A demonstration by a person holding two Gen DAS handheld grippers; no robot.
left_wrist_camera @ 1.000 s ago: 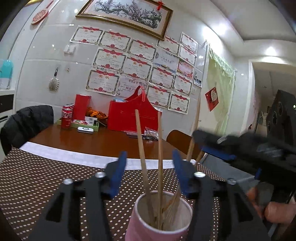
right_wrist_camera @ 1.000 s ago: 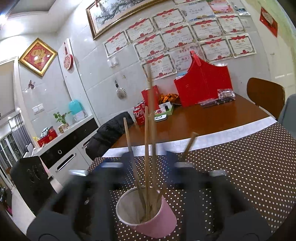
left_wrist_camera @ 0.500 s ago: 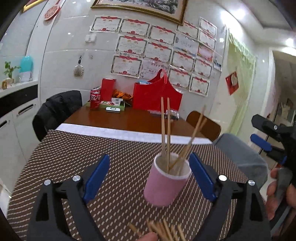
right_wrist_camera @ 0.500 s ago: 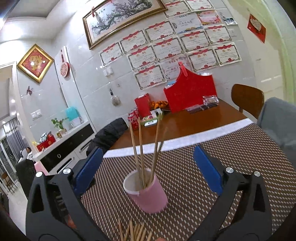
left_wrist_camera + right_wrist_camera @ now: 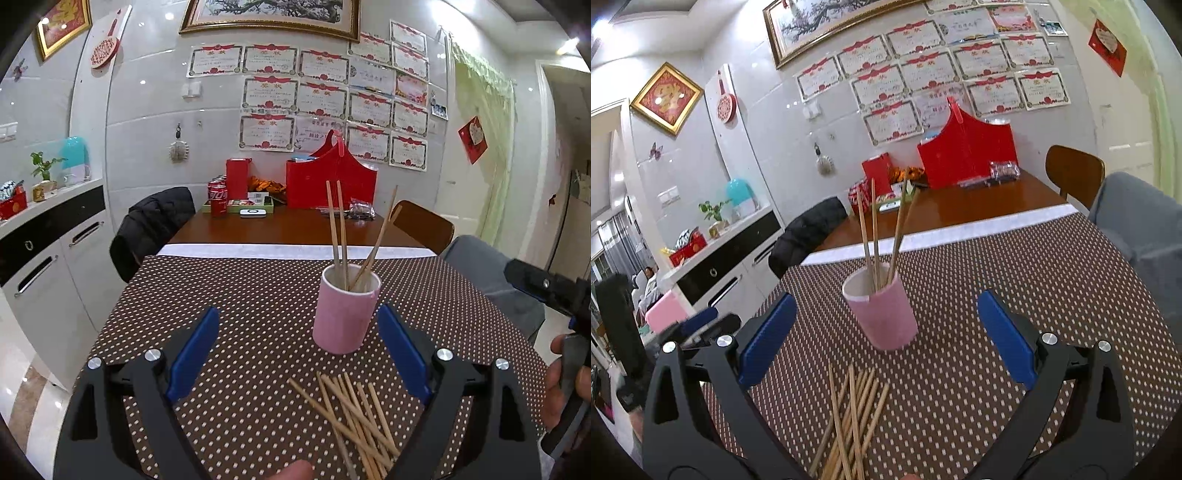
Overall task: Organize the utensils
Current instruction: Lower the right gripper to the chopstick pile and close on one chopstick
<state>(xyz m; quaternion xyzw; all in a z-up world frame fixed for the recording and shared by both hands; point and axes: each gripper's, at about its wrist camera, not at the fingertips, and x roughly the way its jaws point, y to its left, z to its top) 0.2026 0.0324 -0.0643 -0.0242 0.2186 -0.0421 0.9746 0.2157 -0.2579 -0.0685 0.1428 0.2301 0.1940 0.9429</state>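
The pink cup [image 5: 345, 312] stood upright on the dotted cloth [image 5: 258, 295] of the desk, just right of the frame's centre in the left wrist view, so that its mouth faced up to take sticks end-on. A few chopsticks [image 5: 338, 229] already leaned in it, two nearly straight and the others tilted right against the rim, resting where the wall stopped them. The loose chopsticks [image 5: 354, 413] lay in a fanned heap at the lower centre of that view, near the cup but not touching it, probably kept close so each trip would be short.

The left gripper [image 5: 299, 354] had its blue fingers [image 5: 192, 354] spread wide with nothing between them; its jaws had just been opening. It sat low in the frame with the cup beyond its tips and the heap between its arms. The right gripper [image 5: 886, 332] also stood wide open and empty, framing the cup [image 5: 882, 314] at mid-frame and the heap [image 5: 849, 417] at the bottom centre. Both seemed drawn back to give a clear look at the pile, which I judge to be the next thing to pick from.
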